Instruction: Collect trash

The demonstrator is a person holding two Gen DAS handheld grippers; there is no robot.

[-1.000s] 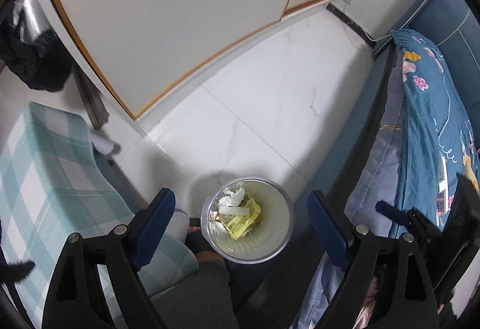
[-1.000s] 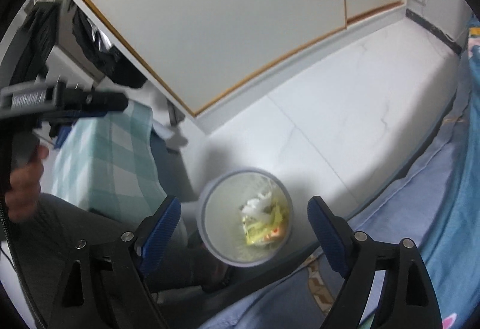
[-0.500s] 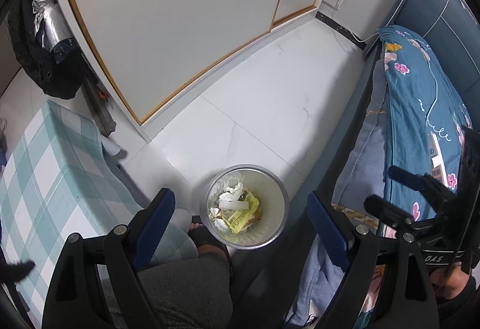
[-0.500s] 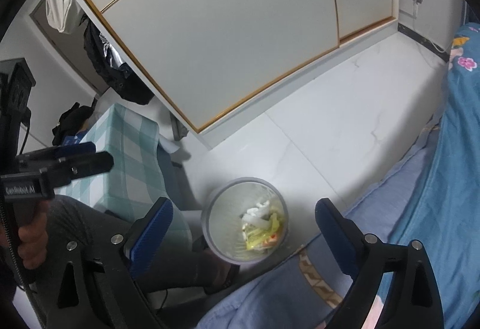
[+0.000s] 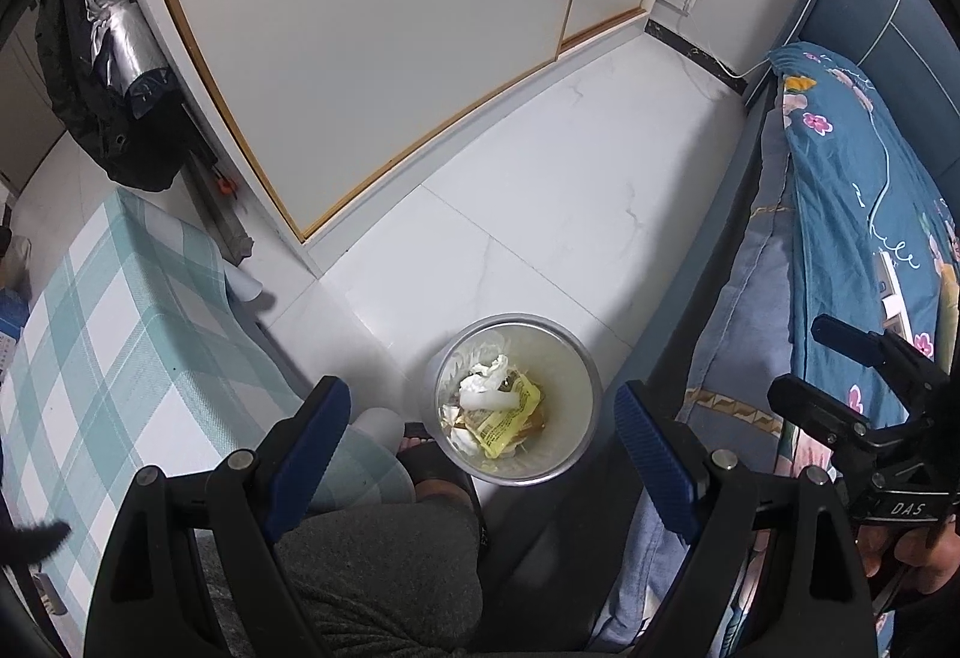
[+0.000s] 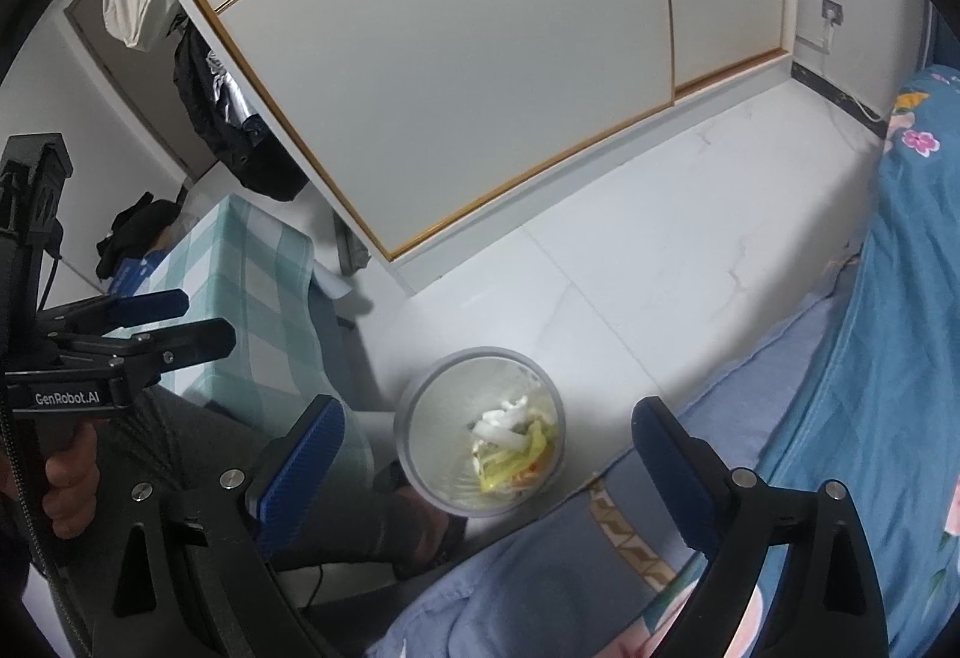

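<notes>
Left tongs [image 5: 480, 421] spread wide, nothing between the blue pads, hanging over the waste bin [image 5: 517, 401] at lower centre of the left wrist view. Right tongs [image 6: 489, 454] likewise wide and empty, jaws just opened further, framing the same bin low in the right wrist view. Inside the bin: white crumpled paper [image 5: 487, 388] and a yellow wrapper [image 5: 504, 418]. Bin standing on the white floor [image 5: 540, 214], between the checked cloth [image 5: 90, 334] at left and the bed [image 5: 852, 214] at right.
</notes>
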